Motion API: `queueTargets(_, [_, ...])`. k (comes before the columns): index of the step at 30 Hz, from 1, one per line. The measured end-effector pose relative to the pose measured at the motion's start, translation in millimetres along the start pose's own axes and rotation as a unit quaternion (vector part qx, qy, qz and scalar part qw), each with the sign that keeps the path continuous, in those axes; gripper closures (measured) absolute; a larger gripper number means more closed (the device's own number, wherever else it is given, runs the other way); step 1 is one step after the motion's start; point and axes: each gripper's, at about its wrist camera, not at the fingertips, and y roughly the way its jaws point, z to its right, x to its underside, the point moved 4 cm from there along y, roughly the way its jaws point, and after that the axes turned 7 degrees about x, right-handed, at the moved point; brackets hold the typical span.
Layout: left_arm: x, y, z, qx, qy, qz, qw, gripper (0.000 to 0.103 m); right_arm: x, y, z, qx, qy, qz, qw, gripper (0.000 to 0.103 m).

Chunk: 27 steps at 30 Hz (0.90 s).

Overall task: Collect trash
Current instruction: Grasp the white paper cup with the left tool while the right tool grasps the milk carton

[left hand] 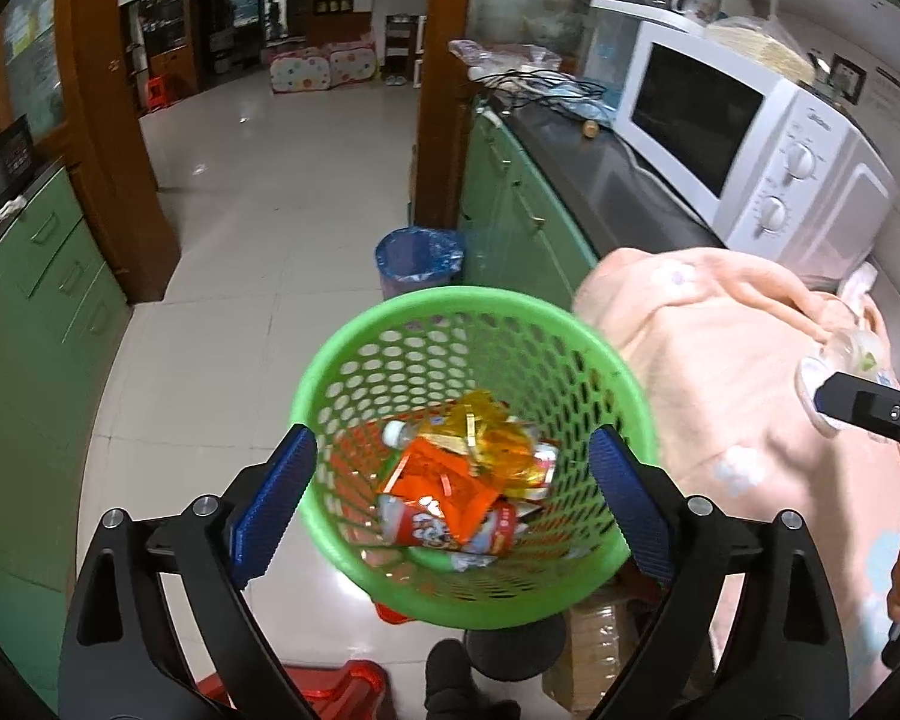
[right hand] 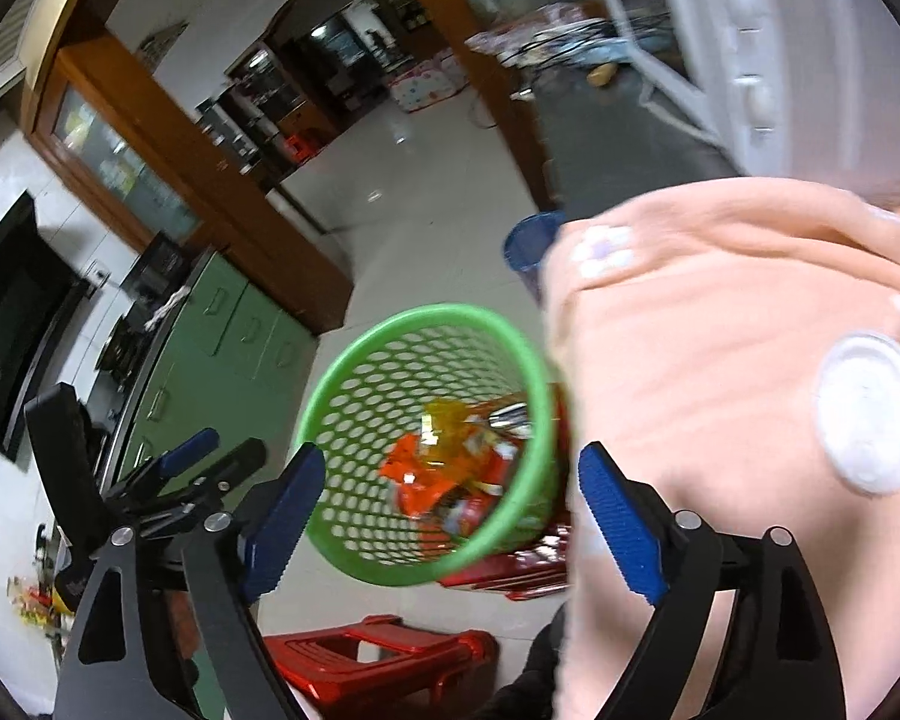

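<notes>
A green perforated basket (left hand: 390,324) stands between and just beyond my left gripper's (left hand: 450,498) open blue fingers. It holds orange and yellow wrappers (left hand: 450,468) and a small bottle. The basket also shows in the right wrist view (right hand: 354,360), in front of my right gripper (right hand: 444,516), which is open and empty. A clear plastic cup with a white lid (left hand: 852,354) lies on a peach cloth (left hand: 720,372) on the counter. In the right wrist view the white lid (right hand: 870,414) lies right of my right gripper. My right gripper's tip (left hand: 870,411) shows beside the cup.
A white microwave (left hand: 750,144) stands on the dark counter behind the cloth. A blue-lined bin (left hand: 417,258) stands on the tiled floor by green cabinets. Red plastic stools (right hand: 378,654) stand below the basket. Green cabinets (left hand: 48,300) line the left side.
</notes>
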Motion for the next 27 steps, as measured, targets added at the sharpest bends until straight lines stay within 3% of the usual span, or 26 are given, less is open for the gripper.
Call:
queueTargets(8, [2,10,54,0.033,0.037,-0.013,0.9987,0.010,10,-53,79,0.073,0.039,0.029,0.996,0.017])
queueTargets(18, [1,22,123,0.070,0.095,-0.028,0.9926,0.009,23,-111,201,0.170,0.112,0.053,0.978,0.016])
queueTargets(27, [-4,35,175,0.096,0.139,-0.042,0.9848,0.009,18,-122,269,0.222,0.134,0.047,0.965,0.016])
